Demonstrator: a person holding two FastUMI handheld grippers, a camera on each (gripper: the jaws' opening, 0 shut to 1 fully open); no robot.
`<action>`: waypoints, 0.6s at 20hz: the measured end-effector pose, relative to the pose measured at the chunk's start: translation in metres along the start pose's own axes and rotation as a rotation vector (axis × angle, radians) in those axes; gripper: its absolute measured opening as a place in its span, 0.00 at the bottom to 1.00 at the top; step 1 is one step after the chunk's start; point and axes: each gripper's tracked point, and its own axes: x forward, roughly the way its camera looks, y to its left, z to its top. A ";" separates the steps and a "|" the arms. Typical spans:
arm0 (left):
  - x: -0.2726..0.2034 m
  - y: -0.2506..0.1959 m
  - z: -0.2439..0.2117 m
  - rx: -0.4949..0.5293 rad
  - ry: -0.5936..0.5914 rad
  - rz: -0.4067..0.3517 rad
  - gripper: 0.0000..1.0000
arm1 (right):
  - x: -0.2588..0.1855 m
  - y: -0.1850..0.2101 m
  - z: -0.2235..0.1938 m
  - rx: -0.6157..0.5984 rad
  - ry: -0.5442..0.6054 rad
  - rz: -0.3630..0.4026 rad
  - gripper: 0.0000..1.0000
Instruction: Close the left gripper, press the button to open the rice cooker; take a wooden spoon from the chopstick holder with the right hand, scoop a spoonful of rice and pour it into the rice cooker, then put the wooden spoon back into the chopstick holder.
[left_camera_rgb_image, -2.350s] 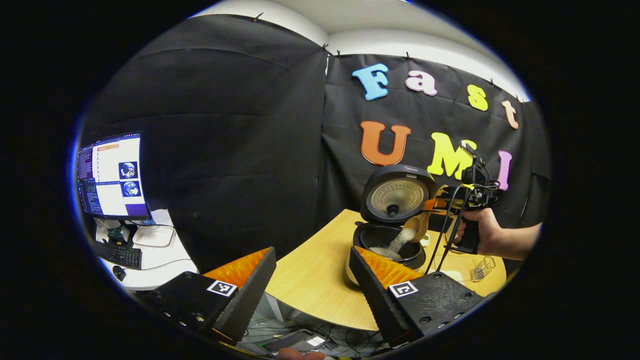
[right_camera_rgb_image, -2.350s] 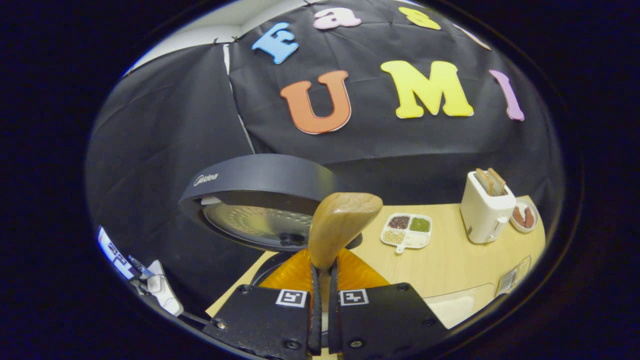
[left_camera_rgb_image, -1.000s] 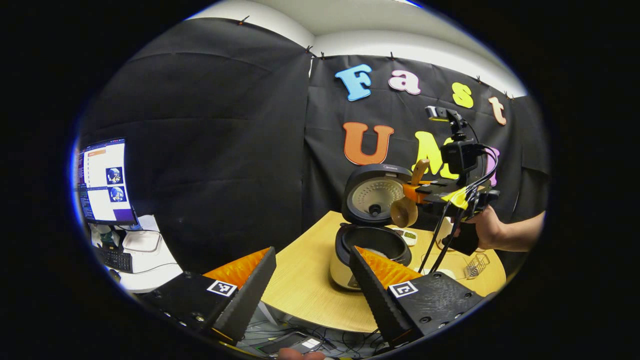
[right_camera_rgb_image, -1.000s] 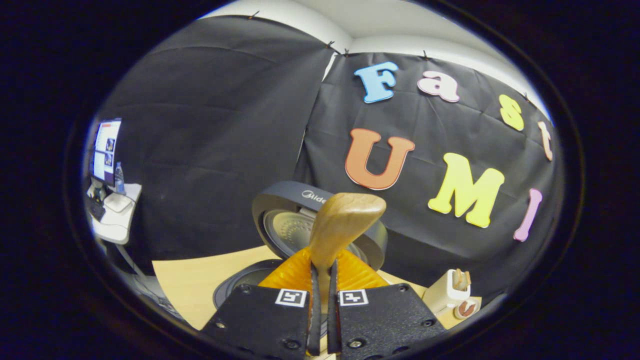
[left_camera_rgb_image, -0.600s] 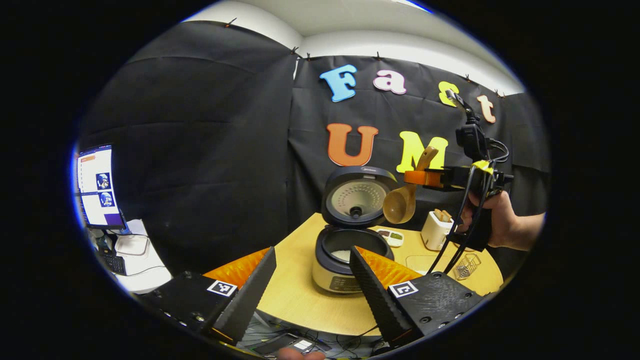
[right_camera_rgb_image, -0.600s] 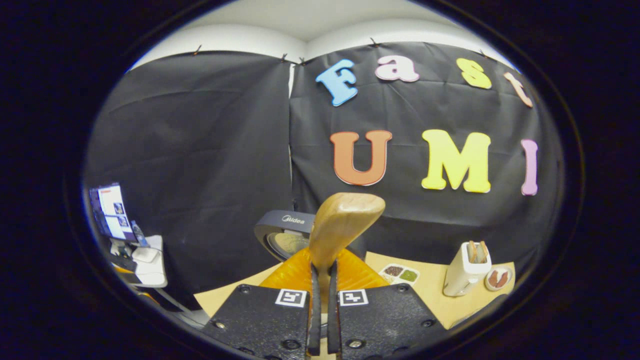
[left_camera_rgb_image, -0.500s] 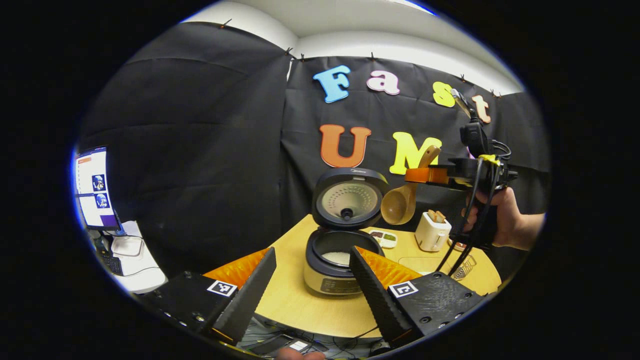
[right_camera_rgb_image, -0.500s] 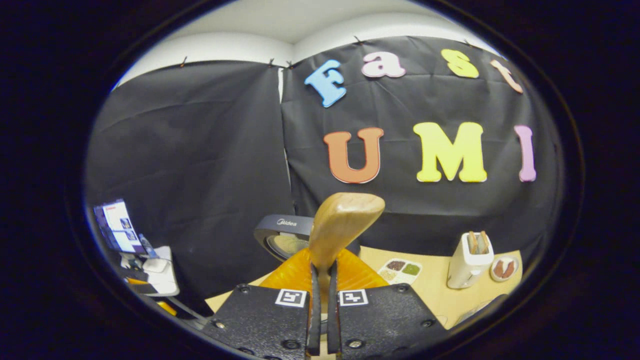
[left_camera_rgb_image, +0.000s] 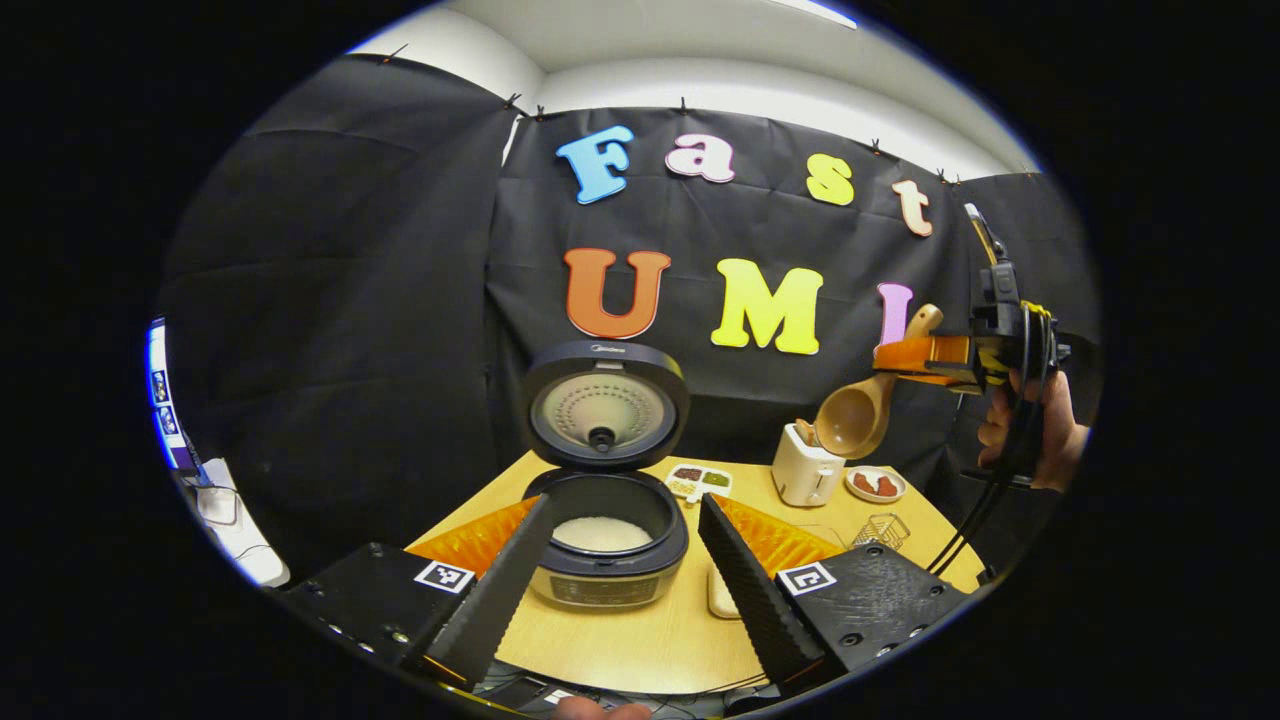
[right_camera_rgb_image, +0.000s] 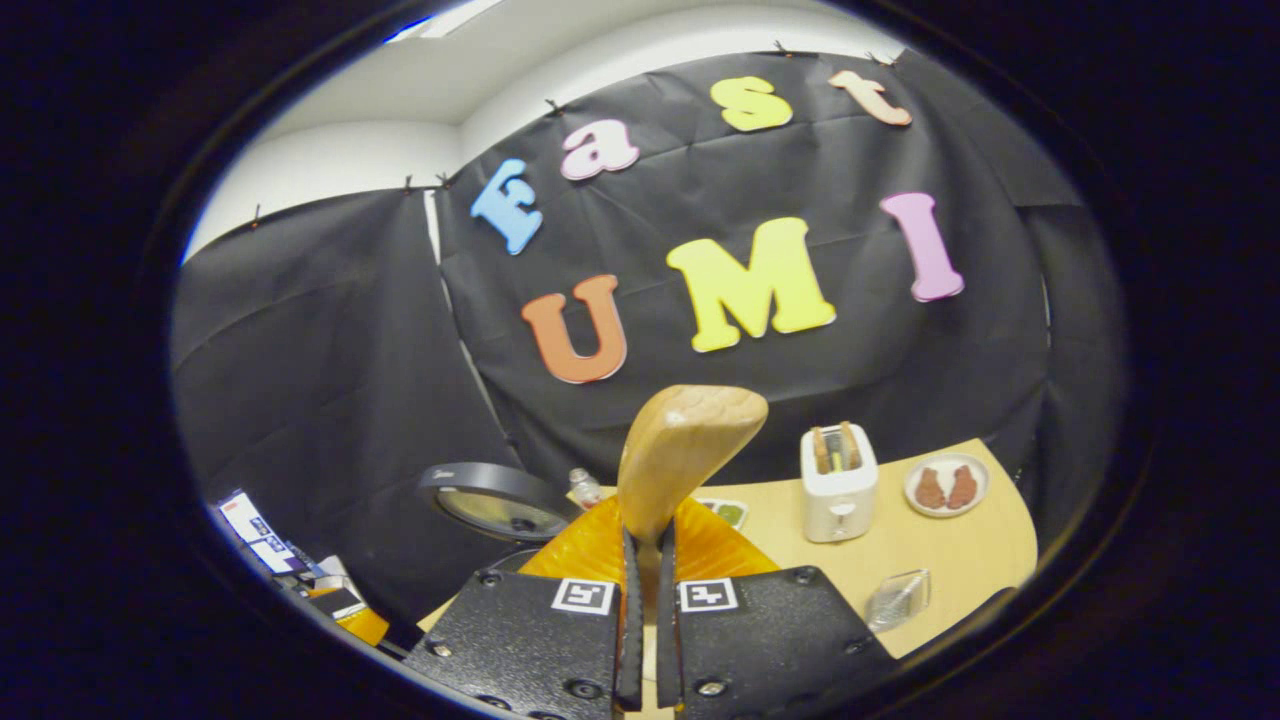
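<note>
1. Your left gripper (left_camera_rgb_image: 625, 560) has its fingers spread wide with nothing between them; it hangs low in front of the surface (left_camera_rgb_image: 640, 640), and in the left gripper view the rice cooker (left_camera_rgb_image: 606, 545) sits in the gap framed by the two fingers.
2. The rice cooker stands on the surface with its lid (left_camera_rgb_image: 605, 405) raised upright, and white rice (left_camera_rgb_image: 602, 534) lies in the inner pot.
3. Your right gripper (right_camera_rgb_image: 641, 560) has its fingers pressed onto the handle of the wooden spoon (right_camera_rgb_image: 683, 455), pinching it between them.
4. In the left gripper view, your right gripper (left_camera_rgb_image: 925, 357) is up in the air, well to the right of the cooker and above the surface; your hand (left_camera_rgb_image: 1040, 430) grips its handle.
5. There, the wooden spoon (left_camera_rgb_image: 860, 405) hangs from the fingers with its bowl down and tilted, its hollow side facing the camera. The bowl appears in front of the white toaster (left_camera_rgb_image: 803, 467).
6. The chopstick holder (left_camera_rgb_image: 880, 528), a small wire basket, stands on the surface to the right of the toaster, below the spoon and apart from it.
7. Near the toaster you also have a small plate (right_camera_rgb_image: 945, 485) with two brown pieces on it and a divided dish (left_camera_rgb_image: 698, 481) of grains behind the cooker.
</note>
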 end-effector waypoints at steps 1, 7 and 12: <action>0.006 -0.008 0.003 0.003 -0.001 -0.015 0.95 | -0.004 -0.022 0.001 0.002 0.002 -0.035 0.10; 0.027 -0.041 0.012 0.012 -0.005 -0.038 0.95 | -0.028 -0.143 -0.008 0.040 0.015 -0.219 0.11; 0.041 -0.063 0.007 0.016 0.029 -0.039 0.95 | -0.018 -0.224 -0.047 0.060 0.081 -0.322 0.11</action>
